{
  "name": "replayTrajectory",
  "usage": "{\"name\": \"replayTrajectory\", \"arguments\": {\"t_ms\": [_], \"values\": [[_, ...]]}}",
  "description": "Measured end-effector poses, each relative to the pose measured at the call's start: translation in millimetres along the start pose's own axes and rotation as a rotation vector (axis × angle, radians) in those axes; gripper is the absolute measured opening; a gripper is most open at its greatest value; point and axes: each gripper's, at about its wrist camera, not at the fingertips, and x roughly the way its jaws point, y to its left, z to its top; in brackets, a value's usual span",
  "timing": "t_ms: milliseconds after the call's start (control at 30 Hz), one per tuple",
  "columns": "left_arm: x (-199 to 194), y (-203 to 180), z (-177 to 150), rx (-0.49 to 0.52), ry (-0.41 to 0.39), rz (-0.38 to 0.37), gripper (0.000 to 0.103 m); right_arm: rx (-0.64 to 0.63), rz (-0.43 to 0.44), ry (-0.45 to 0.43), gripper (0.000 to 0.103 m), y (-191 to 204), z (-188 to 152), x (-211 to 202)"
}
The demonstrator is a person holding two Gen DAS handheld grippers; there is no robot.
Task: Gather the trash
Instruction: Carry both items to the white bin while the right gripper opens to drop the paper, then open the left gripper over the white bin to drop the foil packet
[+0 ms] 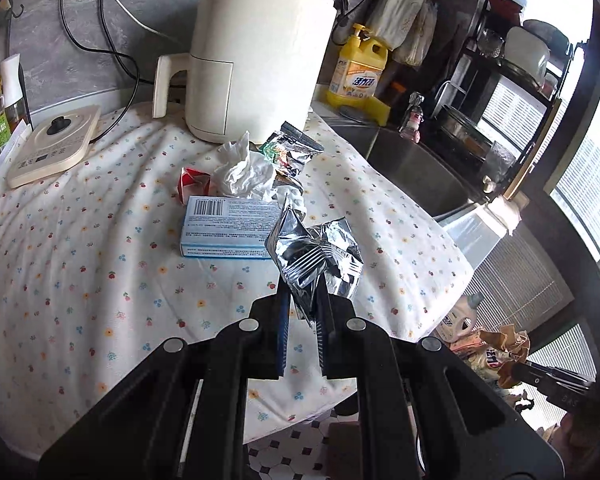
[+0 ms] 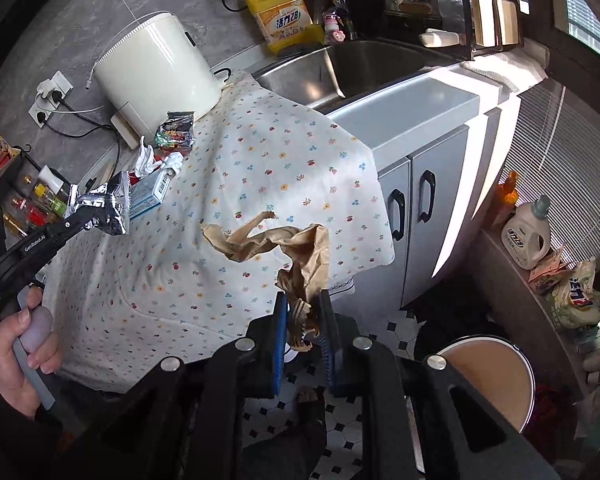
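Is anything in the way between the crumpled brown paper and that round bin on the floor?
Nothing visible is. The right gripper holds the brown paper past the edge of the cloth-covered table. The open bin sits lower right on the tiled floor, with only open air between them.

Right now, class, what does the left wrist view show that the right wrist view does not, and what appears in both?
Only the left wrist view shows the kettle base and the red wrapper.

Only the right wrist view shows the cabinet doors, the round bin on the floor, and the hand holding the left gripper.

Both show the silver foil packet in the left gripper, the crumpled brown paper in the right gripper, the blue box, air fryer, yellow detergent bottle and sink.
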Motion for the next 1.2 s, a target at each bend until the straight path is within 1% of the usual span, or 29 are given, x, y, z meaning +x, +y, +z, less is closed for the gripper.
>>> {"name": "replayTrajectory", "arguments": {"t_ms": [133, 233, 400, 500, 633, 700, 733, 767, 800, 833, 867, 900, 1067, 1200], "values": [[5.3, -27.5, -13.0, 0.018, 0.022, -0.029, 0.012, 0.035, -0.029, 0.025, 0.016, -34.2, -16.7, -6.3], [13.6, -50.7, -28.6, 0.032, 0.051, -0.059, 0.012, 0.059, -0.063, 0.051, 0.016, -60.7, -28.8, -9.1], [35.0, -94.4, -65.1, 0.048, 0.118, -0.119, 0.012, 0.094, -0.118, 0.092, 0.016, -102.7, -48.1, -13.6], [46.2, -120.3, -87.0, 0.067, 0.162, -0.154, 0.012, 0.118, -0.147, 0.111, 0.018, -126.0, -59.5, -16.1], [61.0, -150.8, -118.1, 0.115, 0.231, -0.193, 0.012, 0.142, -0.174, 0.136, 0.019, -150.8, -76.8, -18.9], [67.3, -165.4, -131.0, 0.137, 0.264, -0.211, 0.012, 0.154, -0.194, 0.163, 0.027, -160.9, -86.2, -18.5], [69.9, -173.4, -137.0, 0.153, 0.278, -0.22, 0.012, 0.163, -0.206, 0.163, 0.044, -165.7, -90.8, -20.7], [72.1, -181.9, -142.8, 0.167, 0.291, -0.23, 0.012, 0.172, -0.22, 0.153, 0.055, -171.0, -94.9, -24.7], [74.2, -189.5, -147.5, 0.179, 0.304, -0.241, 0.012, 0.181, -0.232, 0.144, 0.057, -176.2, -98.1, -28.5], [76.6, -197.6, -152.5, 0.192, 0.317, -0.252, 0.012, 0.19, -0.243, 0.14, 0.063, -181.6, -100.8, -32.1], [79.2, -206.0, -158.2, 0.208, 0.332, -0.262, 0.012, 0.203, -0.251, 0.137, 0.066, -187.5, -103.4, -35.8], [81.8, -214.3, -164.5, 0.227, 0.351, -0.273, 0.012, 0.216, -0.256, 0.132, 0.066, -192.9, -105.9, -39.6], [92.6, -254.2, -197.8, 0.322, 0.442, -0.332, 0.012, 0.263, -0.293, 0.105, 0.075, -215.0, -120.3, -61.6], [99.0, -278.6, -221.2, 0.374, 0.501, -0.369, 0.012, 0.3, -0.315, 0.097, 0.078, -229.6, -136.0, -74.1]]}}
